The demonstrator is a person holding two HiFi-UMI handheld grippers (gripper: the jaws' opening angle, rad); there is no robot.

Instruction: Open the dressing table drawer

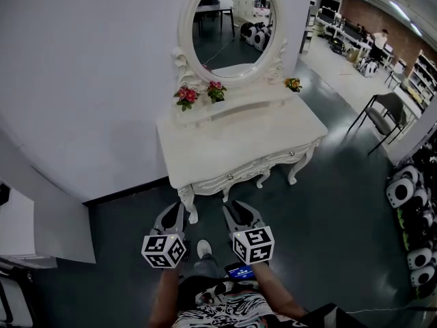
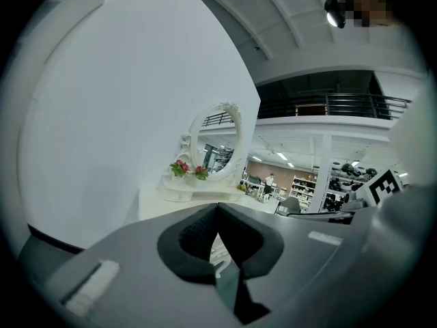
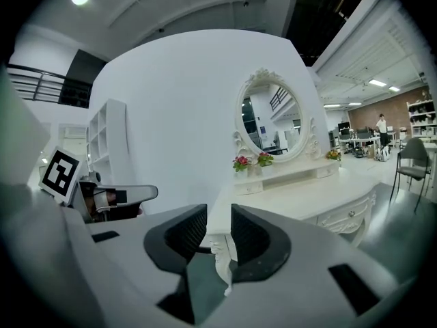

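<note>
The white dressing table (image 1: 239, 139) stands against the wall under an oval mirror (image 1: 229, 22). Its drawer front (image 1: 256, 167) with small knobs (image 1: 229, 177) faces me and sits closed. Both grippers hang short of the table's front edge, touching nothing. My left gripper (image 1: 173, 212) is below the table's left leg, and in the left gripper view (image 2: 217, 208) its tips meet. My right gripper (image 1: 239, 209) is beside it, below the drawer's left end. In the right gripper view (image 3: 218, 219) a gap shows between the pads, with nothing in it. A drawer knob (image 3: 352, 214) shows there too.
Small flower pots (image 1: 187, 96) stand on the table's raised back shelf. A dark chair (image 1: 386, 111) is on the floor to the right, and black-and-white panda-like shapes (image 1: 410, 203) line the far right. A white panel (image 1: 41, 231) stands at the left. My shoe (image 1: 203, 249) is below the table.
</note>
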